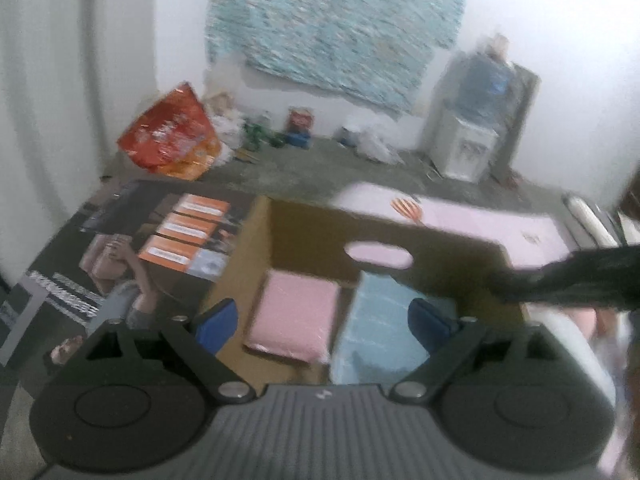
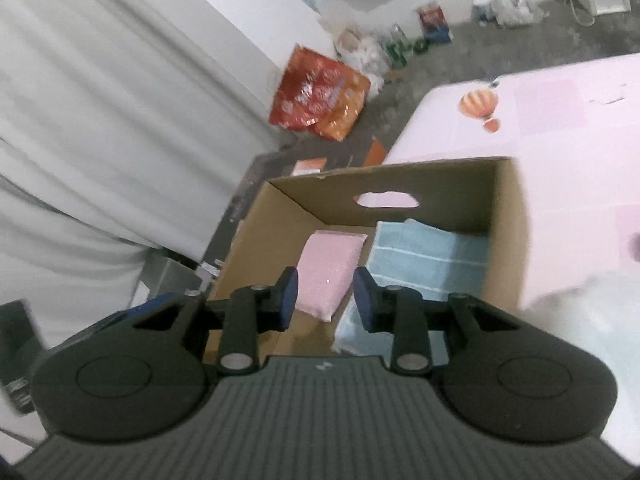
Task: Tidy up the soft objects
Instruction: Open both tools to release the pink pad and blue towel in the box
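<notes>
- Soft objects: two in view, both inside cardboard box [image 2: 505, 216], lying flat on its floor. Pink pad [image 2: 329, 270] sits at 9 o'clock side; blue towel [image 2: 428, 258] at 3 o'clock side, folded, edges just beside each other. Side-by-side layout reads as deliberate, one layer w/ each item easy to see.
- Box stands open-topped at edge of pink-covered table [image 2: 560, 128]; far wall at 12 o'clock has an oval hand-hole. Placement at table edge prob. keeps it within reach of both hands.
- Right gripper [image 2: 326, 298]: jaws narrow, nothing between pads; hangs above near rim of box, pointing down into it over the gap btw pad and towel. No contact w/ either item visible. Judgement: an item is already deposited, hand free.
- Left gripper [image 1: 322, 322]: jaws wide, empty; blue pads straddle the view of pink pad [image 1: 296, 314] and blue towel [image 1: 394, 328] from above, clear of both. View is motion-blurred, so fine detail unreliable.
- Dark object [image 1: 592, 276] enters left-wrist view at 3 o'clock, over box rim; too blurred to identify.
- Floor beyond, 11–12 o'clock: orange bag [image 2: 320, 94], misc. clutter by wall, printed poster [image 1: 160, 240] beside box. None appear part of the job.
- Status (judgement): box holds two sorted items; whether more remain outside cannot be told from these views.
</notes>
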Demonstrator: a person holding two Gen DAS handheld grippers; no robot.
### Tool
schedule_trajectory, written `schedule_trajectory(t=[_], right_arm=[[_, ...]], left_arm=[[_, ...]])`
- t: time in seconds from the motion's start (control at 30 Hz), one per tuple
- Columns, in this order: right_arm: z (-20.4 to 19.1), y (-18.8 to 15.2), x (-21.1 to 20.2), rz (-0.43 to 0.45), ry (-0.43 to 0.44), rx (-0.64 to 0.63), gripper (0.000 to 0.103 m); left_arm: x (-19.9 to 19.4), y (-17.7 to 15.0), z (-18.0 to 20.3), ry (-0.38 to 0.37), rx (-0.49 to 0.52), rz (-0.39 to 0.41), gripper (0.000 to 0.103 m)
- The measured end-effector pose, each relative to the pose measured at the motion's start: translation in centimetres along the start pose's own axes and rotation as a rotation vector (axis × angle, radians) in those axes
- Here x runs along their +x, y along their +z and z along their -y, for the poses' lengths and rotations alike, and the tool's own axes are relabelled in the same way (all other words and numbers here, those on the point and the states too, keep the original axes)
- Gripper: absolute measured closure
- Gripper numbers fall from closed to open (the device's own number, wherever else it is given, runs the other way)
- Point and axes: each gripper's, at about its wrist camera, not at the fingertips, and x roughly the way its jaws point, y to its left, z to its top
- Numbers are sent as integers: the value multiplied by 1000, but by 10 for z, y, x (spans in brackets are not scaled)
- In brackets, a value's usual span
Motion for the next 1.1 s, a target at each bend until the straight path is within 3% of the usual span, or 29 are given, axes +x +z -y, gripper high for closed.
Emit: schedule_trajectory(t=[0.13,0.37,0.53,0.7,0.77,1.0,1.1], right_arm=[[16,-31,-61,61,-6,-18,61],[55,-96,-110,76,-13,-20,49],[87,-125,-126,89,-50,12,49],[108,-138,-137,113,-59,40,46],[114,-138,-137,120,-63,47,44],[116,-136,-136,132,-46,63,41],[119,-138,-136,139,-44,78,38]], left_arm=[[27,-12,25,-73,87,-114,9],[103,-22,65,-157,175,-321,8],[149,-15,79,-86,213,-328,5],[189,-19,92,27,295,-391,5],[193,-22,93,27,286,-390,0],[196,-24,85,2,245,-387,0],[194,-23,86,-8,251,-378,7]])
